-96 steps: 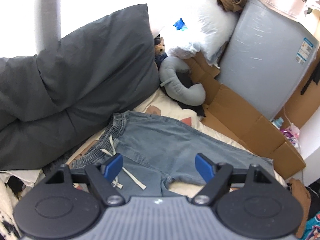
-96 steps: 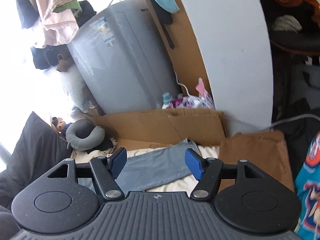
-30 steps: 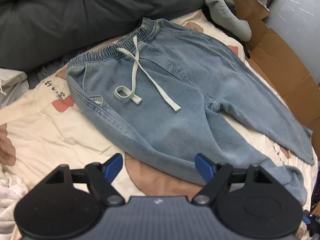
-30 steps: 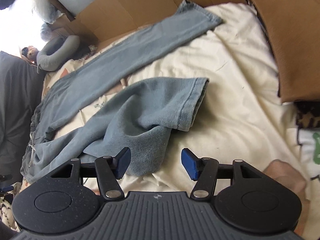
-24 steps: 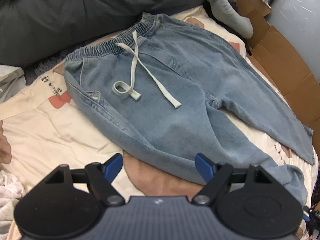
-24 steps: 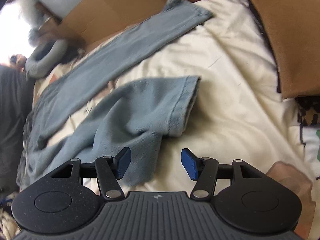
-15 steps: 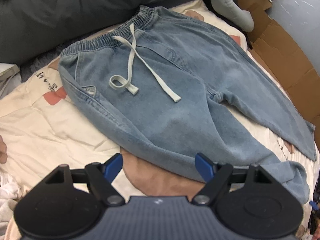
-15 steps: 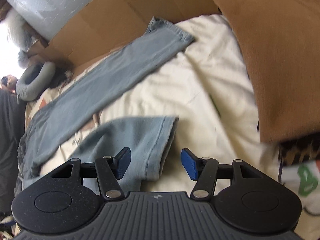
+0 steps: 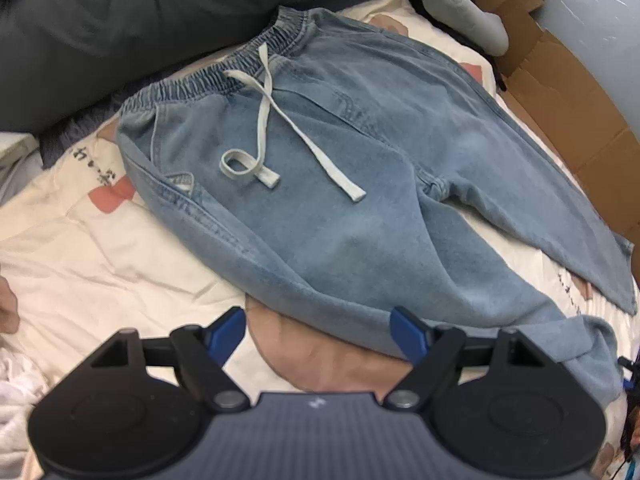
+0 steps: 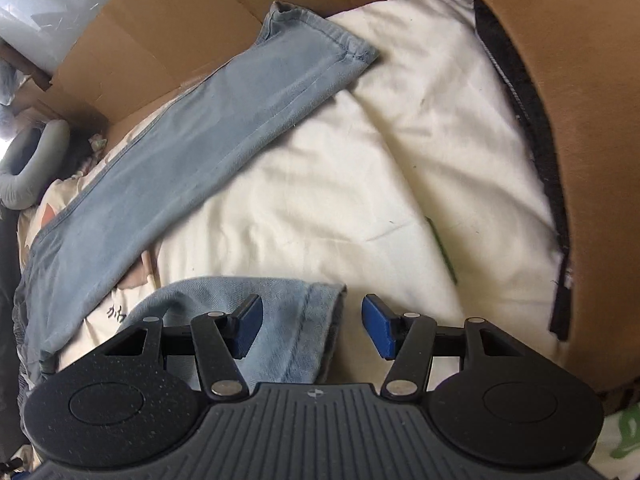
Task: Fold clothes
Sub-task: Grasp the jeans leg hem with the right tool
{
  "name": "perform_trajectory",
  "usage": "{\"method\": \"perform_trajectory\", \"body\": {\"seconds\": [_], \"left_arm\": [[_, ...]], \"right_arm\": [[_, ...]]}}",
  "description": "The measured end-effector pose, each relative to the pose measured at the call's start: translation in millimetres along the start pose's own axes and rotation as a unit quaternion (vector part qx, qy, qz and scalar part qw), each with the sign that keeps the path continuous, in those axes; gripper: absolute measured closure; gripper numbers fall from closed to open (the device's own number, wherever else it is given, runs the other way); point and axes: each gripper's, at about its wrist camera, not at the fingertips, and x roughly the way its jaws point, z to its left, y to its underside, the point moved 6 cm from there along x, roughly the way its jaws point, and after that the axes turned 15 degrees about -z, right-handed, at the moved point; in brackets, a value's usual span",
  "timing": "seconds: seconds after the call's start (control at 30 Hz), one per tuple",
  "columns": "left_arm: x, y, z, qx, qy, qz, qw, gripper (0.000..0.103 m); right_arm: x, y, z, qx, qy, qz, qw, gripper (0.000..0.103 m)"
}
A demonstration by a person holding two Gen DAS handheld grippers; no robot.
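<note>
Light blue jeans (image 9: pixel 360 168) lie spread flat on a cream bedsheet (image 9: pixel 100 264), waistband and white drawstring (image 9: pixel 264 120) toward the dark pillows. My left gripper (image 9: pixel 318 332) hovers open just short of the near side seam, nothing between its fingers. In the right wrist view the far leg (image 10: pixel 224 128) runs straight up to the cardboard, and the near leg's hem (image 10: pixel 304 316) lies rumpled. My right gripper (image 10: pixel 312 326) straddles that hem with its jaws closing. The left pad is over the denim and the right pad stands clear of it.
Dark grey pillows (image 9: pixel 100 20) bound the waistband side. A grey neck pillow (image 9: pixel 460 4) and flattened cardboard (image 9: pixel 560 92) line the far edge. A brown cushion (image 10: pixel 580 120) borders the bed beyond the leg ends. Bare cream sheet (image 10: pixel 380 180) lies between the two legs.
My right gripper has slid toward the near leg's hem, which now sits between its fingers, and its jaws have narrowed. The left view has hardly shifted.
</note>
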Motion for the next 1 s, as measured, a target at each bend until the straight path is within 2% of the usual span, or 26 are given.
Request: {"method": "perform_trajectory", "body": {"seconds": [0.03, 0.07, 0.17, 0.4, 0.67, 0.87, 1.0], "left_arm": [[-1.0, -1.3, 0.2, -0.001, 0.001, 0.000, 1.0000, 0.022], [-1.9, -2.6, 0.4, -0.001, 0.001, -0.001, 1.0000, 0.022], [-4.7, -5.6, 0.3, 0.001, 0.002, -0.004, 1.0000, 0.022], [-9.8, -7.7, -1.5, -0.008, 0.008, -0.012, 0.9999, 0.022], [-21.1, -11.7, -8.2, -0.006, 0.019, -0.018, 0.9996, 0.022], [-23.6, -18.2, -1.6, -0.025, 0.023, -0.026, 0.9991, 0.022], [-24.6, -22.1, 4.3, -0.044, 0.030, -0.033, 0.9980, 0.022]], "right_arm": [[1.6, -1.0, 1.2, -0.002, -0.003, 0.001, 1.000, 0.065], [2.3, -1.9, 2.3, -0.005, -0.003, 0.003, 1.000, 0.083], [-8.4, -8.6, 9.4, -0.022, -0.018, -0.005, 1.000, 0.090], [-65.2, -23.8, 30.0, -0.048, -0.065, -0.041, 0.996, 0.093], [-137.2, -36.0, 46.3, -0.064, -0.093, -0.089, 0.990, 0.094], [-189.0, -36.1, 39.7, -0.074, -0.086, -0.116, 0.987, 0.094], [-217.7, -23.8, 30.7, -0.080, -0.071, -0.107, 0.988, 0.094]]}}
